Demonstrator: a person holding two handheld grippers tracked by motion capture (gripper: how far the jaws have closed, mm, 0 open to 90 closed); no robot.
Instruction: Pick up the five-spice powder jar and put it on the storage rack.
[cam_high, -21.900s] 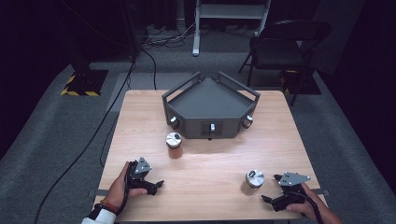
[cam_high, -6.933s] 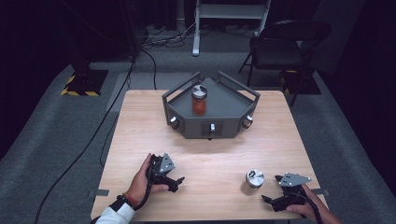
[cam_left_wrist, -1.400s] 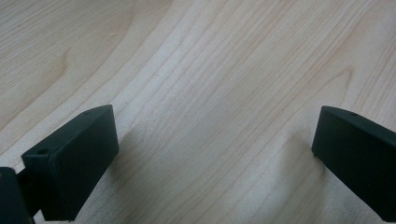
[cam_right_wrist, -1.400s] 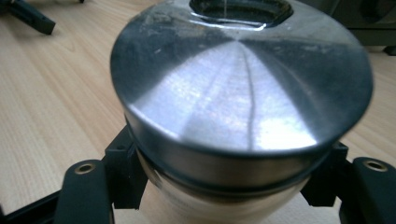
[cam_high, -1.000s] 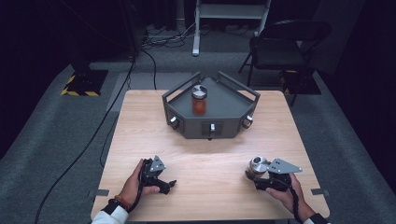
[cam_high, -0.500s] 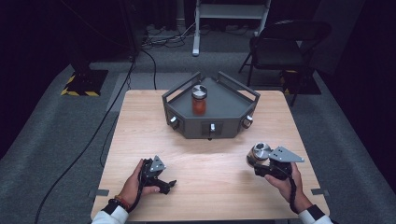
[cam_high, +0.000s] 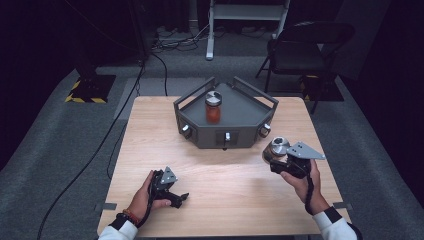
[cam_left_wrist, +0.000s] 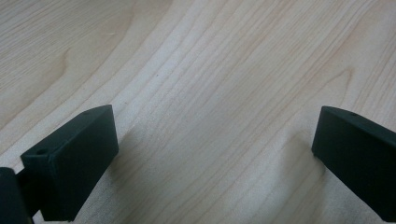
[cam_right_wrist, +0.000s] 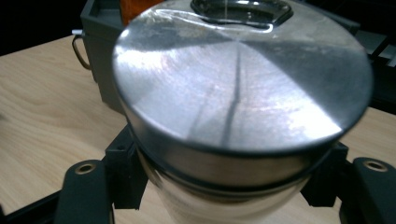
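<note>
We grip a jar (cam_high: 278, 148) in our right gripper (cam_high: 276, 159), clear of the table (cam_high: 235, 185) beside the tray (cam_high: 240, 125). Our left gripper (cam_high: 181, 198) rests spread wide, holding nothing.

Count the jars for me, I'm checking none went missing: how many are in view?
2. One jar with red contents stands in the grey tray; the other jar is held in the right gripper, near the tray.

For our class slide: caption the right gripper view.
Right tool grips a silver-lidded jar near the grey tray.
</note>
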